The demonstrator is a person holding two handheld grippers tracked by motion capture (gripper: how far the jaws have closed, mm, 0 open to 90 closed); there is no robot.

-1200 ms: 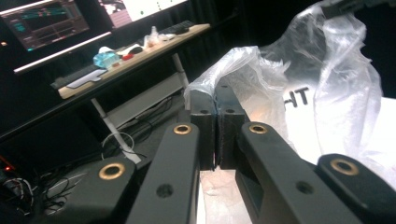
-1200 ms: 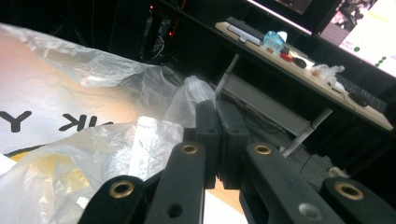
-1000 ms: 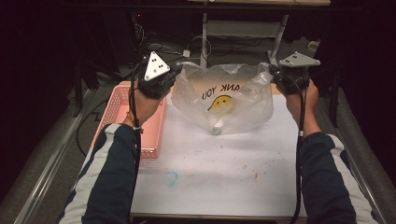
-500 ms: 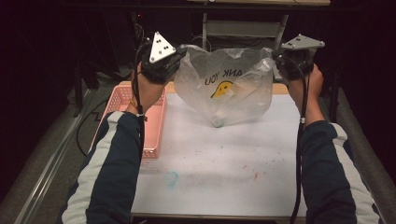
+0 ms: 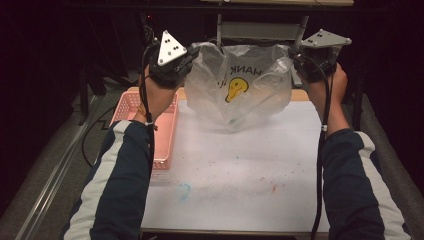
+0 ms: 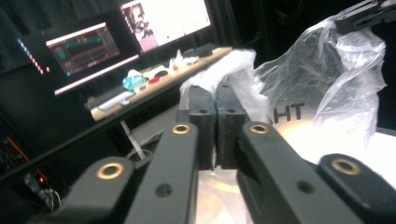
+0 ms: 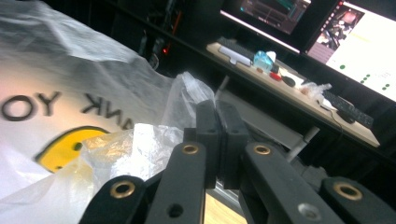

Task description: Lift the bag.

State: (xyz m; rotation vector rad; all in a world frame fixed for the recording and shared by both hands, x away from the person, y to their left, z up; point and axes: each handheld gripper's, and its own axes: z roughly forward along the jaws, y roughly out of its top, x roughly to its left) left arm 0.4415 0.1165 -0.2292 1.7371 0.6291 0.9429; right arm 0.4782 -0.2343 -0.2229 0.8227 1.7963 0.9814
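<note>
A person holds a clear plastic bag (image 5: pixel 240 85) stretched between two grippers above the far part of the white surface (image 5: pixel 240 165). The left gripper (image 5: pixel 186 61) pinches the bag's left top corner, and in the left gripper view its fingers (image 6: pixel 201 121) stand pressed nearly together with a bunch of thin film caught between them and rising behind. Those fingers have just eased apart a trifle, yet the plastic remains clamped. The right gripper (image 5: pixel 299 61) grips the bag's right top corner; in the right gripper view its fingers (image 7: pixel 205 135) are closed tight on a crumpled fold of the film.

The bag hangs open-mouthed between the two hands, its lower end sagging down to, or just above, the surface; which of the two cannot be told. Its side bears dark lettering and a yellow smiley face (image 5: pixel 235 90), seen in reverse through the plastic in the high view.

A pink basket (image 5: pixel 165 130) stands at the left edge of the surface, near the person's left forearm and apart from the bag. The surface carries faint stains, among them a bluish mark (image 5: pixel 183 191) towards the near side.
</note>
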